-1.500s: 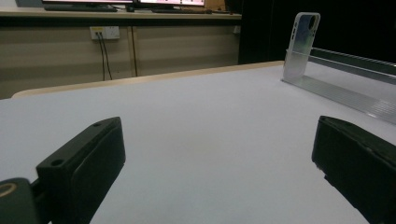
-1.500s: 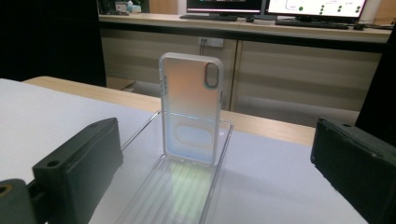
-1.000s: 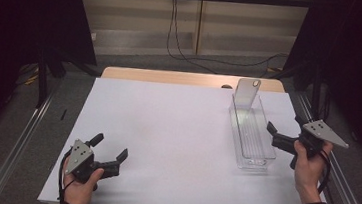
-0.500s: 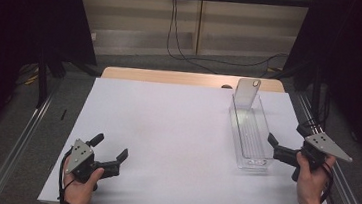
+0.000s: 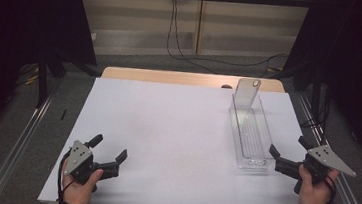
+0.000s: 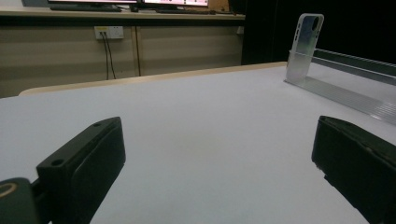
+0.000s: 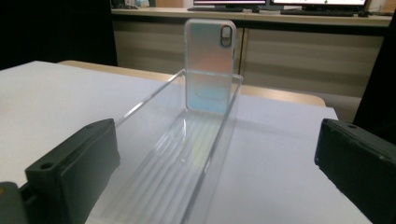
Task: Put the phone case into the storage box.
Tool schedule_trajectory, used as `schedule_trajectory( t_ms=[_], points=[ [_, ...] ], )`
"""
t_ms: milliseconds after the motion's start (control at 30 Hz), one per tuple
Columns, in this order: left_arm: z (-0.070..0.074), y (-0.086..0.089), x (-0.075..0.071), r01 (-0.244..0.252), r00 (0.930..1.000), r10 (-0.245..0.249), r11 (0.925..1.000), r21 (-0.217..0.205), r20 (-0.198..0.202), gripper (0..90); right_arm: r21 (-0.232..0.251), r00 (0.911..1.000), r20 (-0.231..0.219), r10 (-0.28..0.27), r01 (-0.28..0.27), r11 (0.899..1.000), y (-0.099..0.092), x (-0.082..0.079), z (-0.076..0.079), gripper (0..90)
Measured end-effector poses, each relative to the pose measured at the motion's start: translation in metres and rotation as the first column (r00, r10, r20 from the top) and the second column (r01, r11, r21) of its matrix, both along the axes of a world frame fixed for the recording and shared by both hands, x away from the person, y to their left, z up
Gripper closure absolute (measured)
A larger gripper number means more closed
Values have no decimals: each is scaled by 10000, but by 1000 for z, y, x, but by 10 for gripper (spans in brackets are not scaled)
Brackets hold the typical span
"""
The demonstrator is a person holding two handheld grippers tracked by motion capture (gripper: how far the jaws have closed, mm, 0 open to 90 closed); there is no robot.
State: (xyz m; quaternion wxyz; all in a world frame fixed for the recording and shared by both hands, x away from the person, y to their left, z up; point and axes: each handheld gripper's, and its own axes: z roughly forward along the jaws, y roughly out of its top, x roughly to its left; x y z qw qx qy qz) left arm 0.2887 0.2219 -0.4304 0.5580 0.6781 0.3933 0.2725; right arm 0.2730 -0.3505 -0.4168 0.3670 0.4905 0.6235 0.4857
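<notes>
Three cameras: one above my table, one riding on each of my grippers.

The high view looks forward and down from my side, taking in the whole white table (image 5: 176, 131). My left gripper view sits low on the sheet, facing across it; my right gripper view looks close along the clear tray (image 7: 187, 154). All three share that tray and the upright phone case (image 6: 306, 39).

A white sheet (image 5: 175, 141) covers nearly all of the table (image 5: 171, 77), whose bare wooden edge shows along the far side. A long clear plastic tray (image 5: 251, 139) lies directly on the sheet, lengthwise toward that wooden edge. At the tray's far end a clear phone case (image 5: 246, 92) stands upright in it.
</notes>
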Motion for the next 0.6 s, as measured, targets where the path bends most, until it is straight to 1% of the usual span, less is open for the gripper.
schedule_trajectory(
  t_ms=[33, 67, 100, 133, 233, 267, 300, 333, 367, 467, 533, 567, 600],
  points=[
    [1, 0, -1, 10, 10000, -10, 10000, 7, -39, 28, 24, 10000, -40, -64, 65, 10000, -1, -1, -2, 0],
    [1, 1, -2, 10, 10000, -10, 10000, 4, 28, 28, 47, 9999, -68, -143, 144, 9999, -1, -3, -2, 0],
    [1, 0, -2, -9, 10000, 9, 10000, -99, 19, 28, 79, 9998, -33, -186, 186, 9998, -1, -5, -2, 0],
    [2, 1, -3, -5, 10000, 5, 10000, -17, 40, 28, 100, 9998, 16, -206, 206, 9997, -1, -6, -2, 0],
    [1, 1, -4, -45, 10000, 45, 10000, -32, 2, 28, 48, 9995, 4, -307, 307, 9995, 1, -11, -3, 0],
    [1, 1, -5, -79, 10000, 78, 9999, -101, -43, 28, 83, 9995, -6, -324, 324, 9994, 2, -12, -4, 0],
    [1, 2, -5, -115, 9999, 115, 9999, -39, -29, 28, 88, 9992, -47, -402, 403, 9991, 2, -14, -4, 0],
    [2, 2, -6, -130, 9999, 129, 9999, -113, -9, 28, 151, 9988, -73, -488, 489, 9987, 2, -15, -4, 0],
    [2, 3, -6, -176, 9998, 176, 9998, -65, 17, 28, 240, 9986, -39, -526, 527, 9983, 3, -17, -5, 0],
    [3, 3, -8, -168, 9999, 168, 9998, -83, -9, 28, 195, 9980, -164, -604, 607, 9980, 4, -21, -8, 0],
    [3, 4, -9, -175, 9998, 175, 9998, -20, -2, 28, 165, 9979, -206, -616, 619, 9979, 3, -24, -8, 0],
    [2, 4, -10, -227, 9997, 227, 9997, -95, -25, 28, 131, 9979, -233, -600, 603, 9981, 3, -24, -8, 0],
    [2, 5, -10, -253, 9997, 253, 9997, -34, -57, 28, 98, 9980, -237, -590, 593, 9982, 3, -25, -9, 0]
  ],
)
